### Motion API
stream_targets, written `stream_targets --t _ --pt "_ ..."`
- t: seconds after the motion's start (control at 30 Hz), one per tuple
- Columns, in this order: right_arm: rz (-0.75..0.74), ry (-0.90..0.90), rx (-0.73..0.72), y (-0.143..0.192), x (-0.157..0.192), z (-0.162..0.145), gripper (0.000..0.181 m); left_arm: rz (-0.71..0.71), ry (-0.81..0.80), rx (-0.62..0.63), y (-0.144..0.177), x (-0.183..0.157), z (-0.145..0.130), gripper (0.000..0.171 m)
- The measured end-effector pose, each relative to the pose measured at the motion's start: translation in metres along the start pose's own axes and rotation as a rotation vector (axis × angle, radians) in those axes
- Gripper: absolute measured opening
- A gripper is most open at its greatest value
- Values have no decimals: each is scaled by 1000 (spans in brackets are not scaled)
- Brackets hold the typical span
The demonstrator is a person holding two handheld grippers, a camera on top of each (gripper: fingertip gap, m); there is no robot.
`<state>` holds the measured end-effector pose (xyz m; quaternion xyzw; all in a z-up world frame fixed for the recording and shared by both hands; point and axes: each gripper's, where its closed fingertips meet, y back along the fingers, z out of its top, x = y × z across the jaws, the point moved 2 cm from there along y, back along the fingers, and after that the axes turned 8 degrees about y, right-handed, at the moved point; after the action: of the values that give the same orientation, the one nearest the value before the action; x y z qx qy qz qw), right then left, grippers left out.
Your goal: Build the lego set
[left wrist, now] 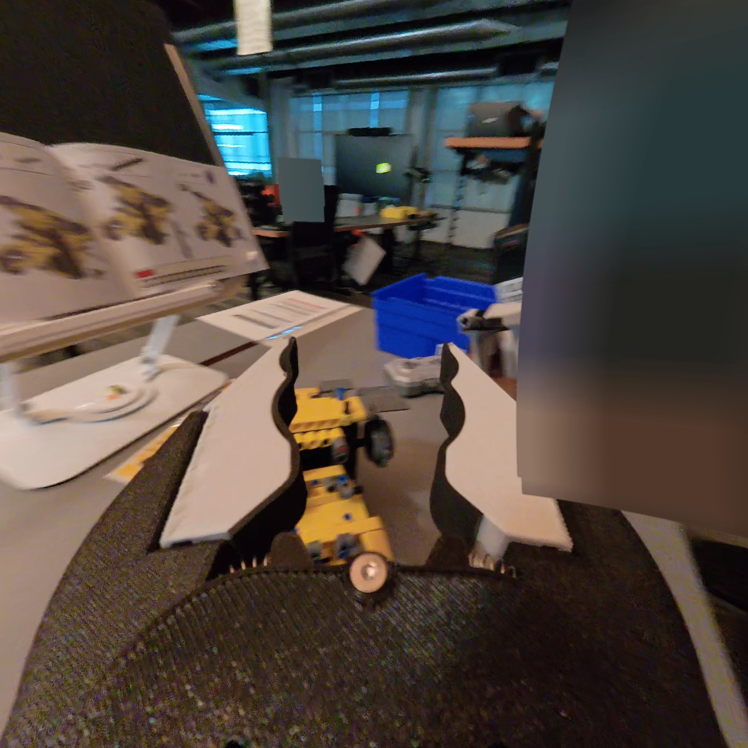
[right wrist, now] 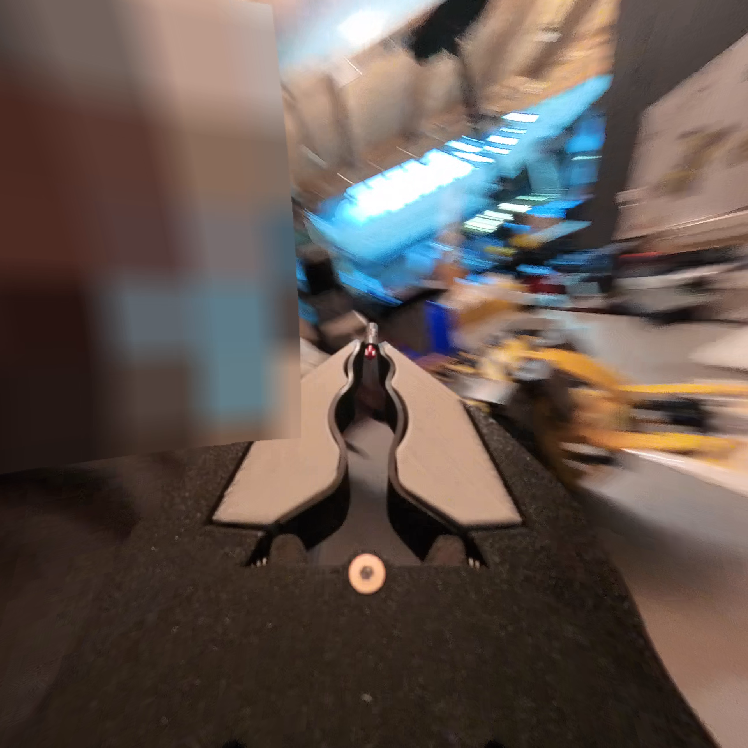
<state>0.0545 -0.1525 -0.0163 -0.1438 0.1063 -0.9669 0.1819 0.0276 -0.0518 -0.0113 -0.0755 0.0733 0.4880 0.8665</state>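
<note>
My left gripper [left wrist: 368, 348] is open low over the grey table [left wrist: 60, 538]. A yellow brick-built vehicle model [left wrist: 332, 445] with a small black wheel [left wrist: 378, 441] sits between its fingers, close against the left finger. My right gripper [right wrist: 370, 347] is shut on a small grey and red pin [right wrist: 371, 330] that sticks out of its fingertips. The right wrist view is heavily motion-blurred. A yellow model [right wrist: 566, 388] shows there as a smear at the right.
An open instruction booklet [left wrist: 113, 218] rests on a white stand [left wrist: 101, 404] at the left. A printed sheet [left wrist: 279, 313], a blue bin [left wrist: 425, 315] and a small grey block [left wrist: 409, 374] lie beyond the model. Desks and shelves fill the room behind.
</note>
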Motion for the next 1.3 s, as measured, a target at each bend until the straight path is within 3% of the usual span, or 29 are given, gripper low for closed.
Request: stream_targets --t 0.03,0.13,0.2,0.3,0.53,0.67,0.87,1.3 --pt "-92 113 77 1 -5 -8 5 54 -41 9 1 8 0 68" --pt "-320 380 258 8 -19 -28 5 146 -164 38 3 20 -2 73" --pt "-392 477 358 10 -24 -44 5 185 -191 74 0 26 -8 75" --pt "-442 566 458 9 -29 -63 5 212 -129 112 -2 36 -15 84" --pt "-465 578 490 7 -35 -74 5 128 118 136 1 59 -17 121" --pt "-455 547 474 6 -35 -75 5 -3 173 229 0 55 -32 120" --pt "-465 527 474 7 -38 -77 5 25 1 382 -8 48 -61 112" --pt "-462 495 478 5 -41 -79 5 86 23 492 -16 47 -86 108"
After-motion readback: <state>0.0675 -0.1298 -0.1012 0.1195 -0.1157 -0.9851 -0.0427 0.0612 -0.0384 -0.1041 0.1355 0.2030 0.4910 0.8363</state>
